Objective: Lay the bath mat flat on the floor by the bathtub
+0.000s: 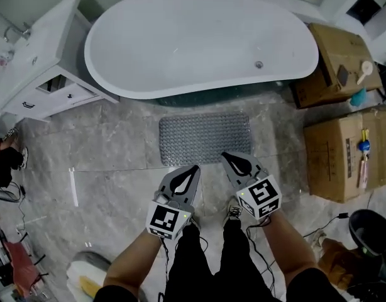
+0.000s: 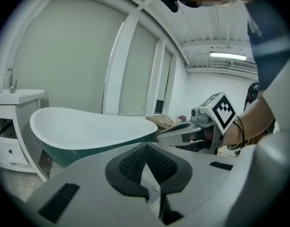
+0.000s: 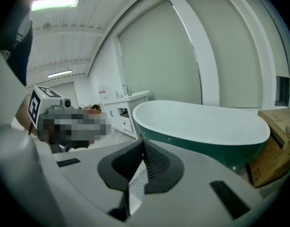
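Grey, bumpy bath mat (image 1: 205,138) lies flat on the marble floor (image 1: 117,143), at 12 o'clock from both grippers and just beside the bathtub (image 1: 199,43). Its long axis runs 9 to 3 o'clock, along the tub. Left gripper (image 1: 192,168) and right gripper (image 1: 227,159) have their jaws pressed together on nothing, tips near the mat's near edge. Each gripper view shows only a dotted sliver below the jaw tips.

A bathroom: big white bathtub (image 1: 199,43), white sink cabinet (image 1: 39,74) with a tap (image 1: 16,31), grey stone floor (image 1: 117,175). Also brown cardboard boxes (image 1: 344,156) sitting on the floor right beside the tub.
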{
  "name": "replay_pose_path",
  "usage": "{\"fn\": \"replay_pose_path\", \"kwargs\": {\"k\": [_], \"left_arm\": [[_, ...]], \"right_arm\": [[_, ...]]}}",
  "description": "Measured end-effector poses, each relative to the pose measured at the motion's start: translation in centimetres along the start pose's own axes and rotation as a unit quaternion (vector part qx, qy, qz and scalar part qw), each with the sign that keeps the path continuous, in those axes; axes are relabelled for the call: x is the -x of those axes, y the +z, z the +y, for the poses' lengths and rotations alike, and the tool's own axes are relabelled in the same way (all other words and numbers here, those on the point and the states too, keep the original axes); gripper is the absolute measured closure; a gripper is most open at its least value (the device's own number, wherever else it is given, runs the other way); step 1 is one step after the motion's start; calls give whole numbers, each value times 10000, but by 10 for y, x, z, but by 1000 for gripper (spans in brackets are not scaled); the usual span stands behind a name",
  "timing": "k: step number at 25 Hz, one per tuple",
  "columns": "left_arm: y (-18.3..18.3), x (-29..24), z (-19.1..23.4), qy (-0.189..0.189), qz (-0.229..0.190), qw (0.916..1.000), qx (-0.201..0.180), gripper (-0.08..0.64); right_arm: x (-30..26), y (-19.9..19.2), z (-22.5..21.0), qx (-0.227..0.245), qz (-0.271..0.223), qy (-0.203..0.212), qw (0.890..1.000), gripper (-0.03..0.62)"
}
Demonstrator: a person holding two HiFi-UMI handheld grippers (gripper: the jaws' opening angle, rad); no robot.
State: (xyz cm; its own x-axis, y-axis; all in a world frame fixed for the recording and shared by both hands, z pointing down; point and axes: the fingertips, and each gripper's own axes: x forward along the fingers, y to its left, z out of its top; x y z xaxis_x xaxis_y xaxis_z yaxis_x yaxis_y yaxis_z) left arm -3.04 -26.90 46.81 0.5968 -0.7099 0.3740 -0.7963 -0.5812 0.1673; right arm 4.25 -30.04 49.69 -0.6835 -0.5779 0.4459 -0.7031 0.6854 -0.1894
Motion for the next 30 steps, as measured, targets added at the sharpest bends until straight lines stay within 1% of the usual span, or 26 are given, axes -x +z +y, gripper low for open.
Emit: {"fn": "replay_pose_path", "kwargs": {"k": [3, 6, 9, 13, 17, 21, 26, 30], "left_arm": [[39, 21, -5, -90, -186, 9997, -153, 543], [71, 46, -9, -120, -295, 9994, -169, 543], [95, 74, -13, -76, -310, 9995, 42, 543], [120, 108, -8, 97, -514, 9983, 266, 545], [138, 141, 0, 285, -679, 9965, 400, 545], [153, 173, 4, 373, -863, 9948, 398, 545], [163, 205, 4, 310, -986, 9941, 338, 545], [158, 226, 3, 206, -944, 9949, 285, 545]], "right_arm": [[13, 39, 20, 37, -96, 105, 9999, 575], [25, 71, 40, 120, -156, 158, 9997, 575], [39, 98, 63, 188, -243, 146, 9994, 575], [56, 133, 91, 280, -434, 92, 9986, 575], [70, 159, 117, 346, -546, 37, 9979, 575], [90, 177, 137, 419, -658, -84, 9969, 575], [108, 192, 162, 484, -730, -241, 9959, 575], [118, 191, 183, 426, -750, -374, 9956, 575]]}}
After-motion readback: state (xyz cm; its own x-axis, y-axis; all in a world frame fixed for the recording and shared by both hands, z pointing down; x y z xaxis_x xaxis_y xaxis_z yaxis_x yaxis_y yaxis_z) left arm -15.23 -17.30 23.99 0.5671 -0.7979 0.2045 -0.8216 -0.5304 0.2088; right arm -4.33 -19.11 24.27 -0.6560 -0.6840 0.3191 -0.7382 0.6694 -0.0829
